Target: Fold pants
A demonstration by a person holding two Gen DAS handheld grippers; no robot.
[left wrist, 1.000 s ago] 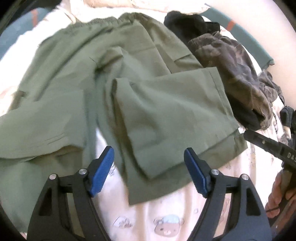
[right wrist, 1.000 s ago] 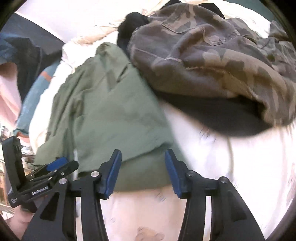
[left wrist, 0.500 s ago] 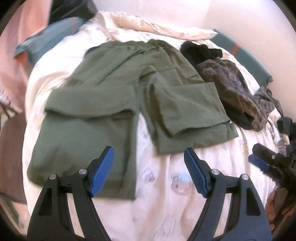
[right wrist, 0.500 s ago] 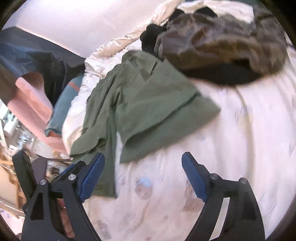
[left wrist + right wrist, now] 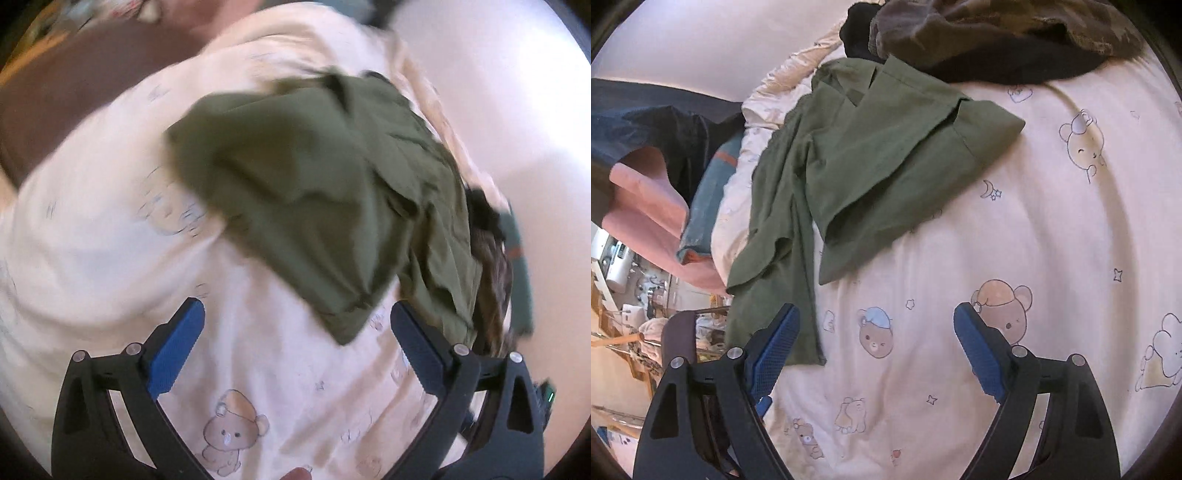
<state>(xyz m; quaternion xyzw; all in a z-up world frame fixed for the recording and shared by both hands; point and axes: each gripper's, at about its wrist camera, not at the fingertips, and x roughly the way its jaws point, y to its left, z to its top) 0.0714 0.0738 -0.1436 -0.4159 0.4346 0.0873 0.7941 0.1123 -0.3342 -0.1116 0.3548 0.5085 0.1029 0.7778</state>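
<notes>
Both legs of the green pants (image 5: 871, 158) lie doubled back toward twelve o'clock, so the empty left gripper (image 5: 295, 350), jaws opening, and the wide-apart right gripper (image 5: 875, 347) hover clear

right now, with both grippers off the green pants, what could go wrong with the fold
1. The green pants lie rumpled, one leg doubled over and the other trailing toward the bed's edge, so the next fold may come out crooked.
2. The camouflage garment touches the pants' top end; a pull there may drag it along.
3. The left hand-held gripper is opening with nothing between its jaws, and the right hand-held gripper is open over bare sheet; either could pinch sheet along with cloth.
</notes>
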